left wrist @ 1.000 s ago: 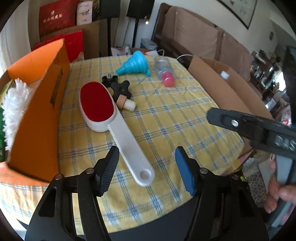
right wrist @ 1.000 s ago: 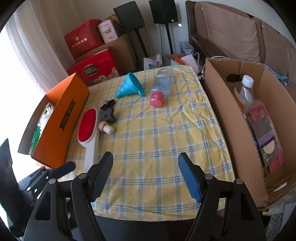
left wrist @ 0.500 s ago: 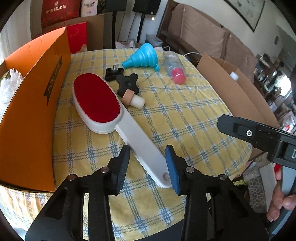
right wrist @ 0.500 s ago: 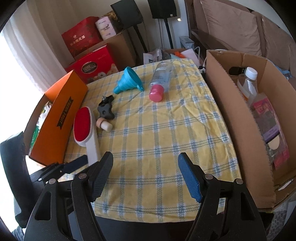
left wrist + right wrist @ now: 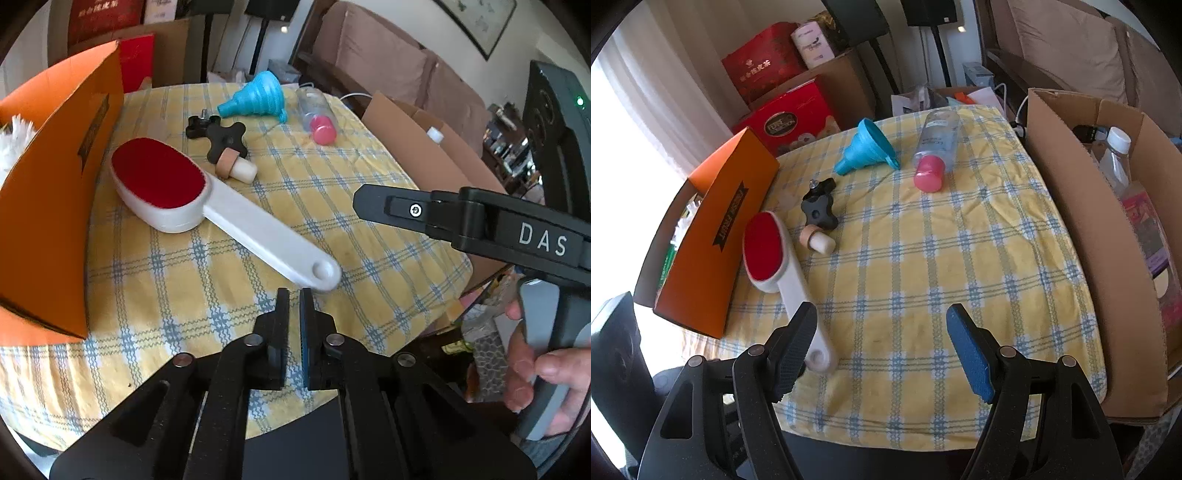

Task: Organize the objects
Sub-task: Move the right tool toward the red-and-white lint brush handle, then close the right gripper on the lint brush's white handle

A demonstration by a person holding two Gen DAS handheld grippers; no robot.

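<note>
A white lint brush (image 5: 236,218) with a red pad lies on the yellow checked tablecloth (image 5: 369,236), its handle pointing toward me. My left gripper (image 5: 294,295) is shut, its fingertips pressed together just short of the handle's round end. Nothing shows between them. In the right wrist view the same brush (image 5: 775,251) lies at the left, its handle end partly behind my finger. My right gripper (image 5: 882,332) is open above the table's near edge with nothing between its fingers. One finger (image 5: 388,210) of it reaches in from the right, held by a hand (image 5: 535,373).
An orange box (image 5: 713,236) stands along the table's left edge and a brown cardboard box (image 5: 1082,236) holding bottles along the right. A blue funnel (image 5: 864,147), a pink-capped bottle (image 5: 936,147), a black knob (image 5: 818,210) and a cork stopper (image 5: 818,238) lie farther back.
My left jaws went from wide open to shut. The brush handle sat between them half a second ago and now lies just beyond the tips. The right gripper stayed open.
</note>
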